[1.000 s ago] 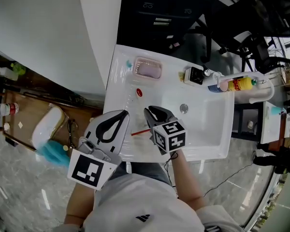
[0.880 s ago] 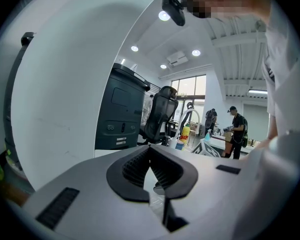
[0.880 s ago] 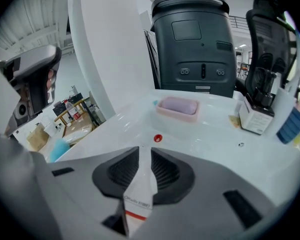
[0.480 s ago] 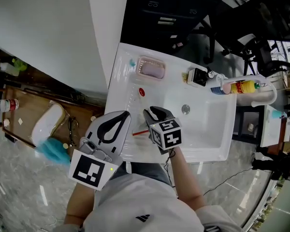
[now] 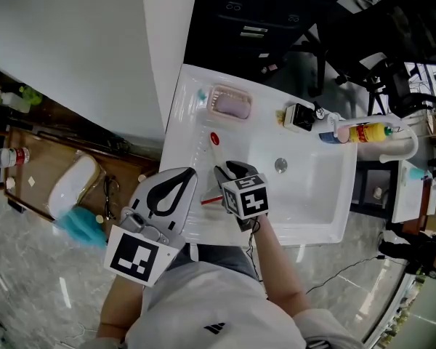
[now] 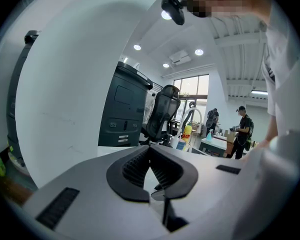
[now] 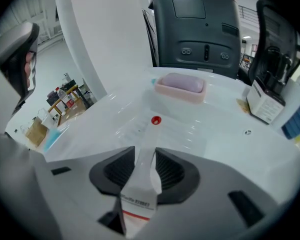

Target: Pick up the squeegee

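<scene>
The squeegee (image 7: pixel 144 164) points handle-first toward the soap dish (image 7: pixel 180 87).

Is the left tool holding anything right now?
No, the left tool is empty: in the left gripper view its jaws meet at their tips with nothing caught between them.

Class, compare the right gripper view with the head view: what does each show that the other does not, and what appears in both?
Right gripper view only: the squeegee handle standing between the jaws of the right hand-held gripper, which have just been opening, and the print on its white head.
Head view only: the person's white shirt, the marker cube on that gripper, and a yellow bottle.
Both: the white sink, the pink soap dish and the black machine behind it.
</scene>
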